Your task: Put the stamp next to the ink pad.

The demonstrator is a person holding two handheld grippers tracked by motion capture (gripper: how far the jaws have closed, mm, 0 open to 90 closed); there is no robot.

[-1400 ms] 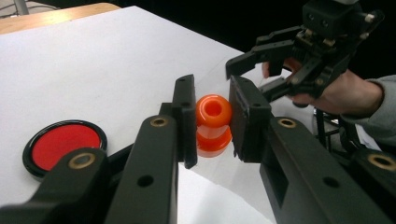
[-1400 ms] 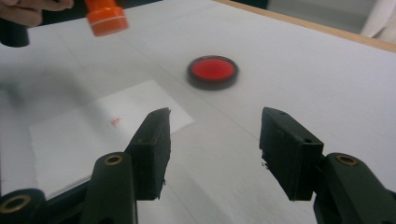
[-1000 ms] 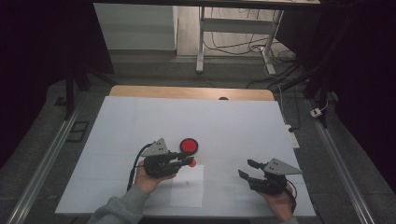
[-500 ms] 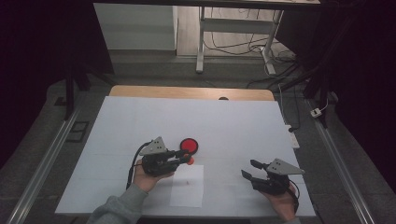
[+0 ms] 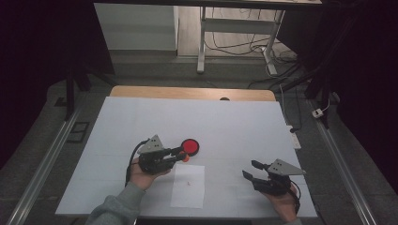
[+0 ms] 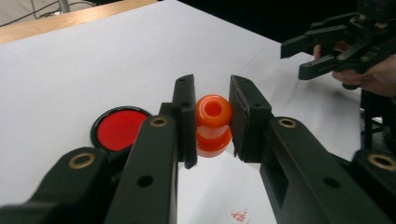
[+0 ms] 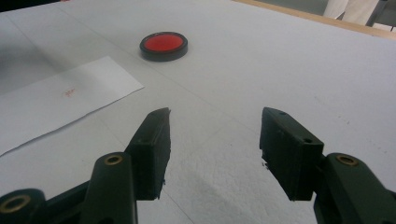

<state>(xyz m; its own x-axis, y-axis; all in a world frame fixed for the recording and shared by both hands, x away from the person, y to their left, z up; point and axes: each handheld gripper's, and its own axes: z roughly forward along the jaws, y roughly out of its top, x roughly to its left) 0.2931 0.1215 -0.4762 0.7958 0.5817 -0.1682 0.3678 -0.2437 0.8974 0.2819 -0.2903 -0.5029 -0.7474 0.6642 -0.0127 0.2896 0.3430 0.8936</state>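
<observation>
While we are looking down from the high view, we are seeing two forearms coming in at the near edge of the white worktop (image 5: 234,122), each hand carrying a claw. Nearest to us on the right side, the right claw (image 5: 249,169) is hanging just above the bare surface with its jaws standing apart and nothing between them; in the right gripper view the right claw (image 7: 214,140) is showing white worktop through the gap. A little farther in and toward the middle, we are finding a white sheet of paper (image 5: 188,185) lying flat, with a small reddish mark on it. Just beyond the sheet's far left corner, the left claw (image 5: 182,154) is clamping a small orange spool (image 5: 186,158); in the left gripper view we are seeing the left claw (image 6: 213,121) pressing both pads against the sides of the orange spool (image 6: 213,123), which is standing with its open hole facing the camera and is being held just above the paper's edge. Right behind the spool, touching or nearly touching the left claw's tip in the high view, a round black dish with a red centre (image 5: 190,146) is sitting on the worktop. Farther still, the white surface is giving way to a wooden edge (image 5: 187,92) at the far side.
</observation>
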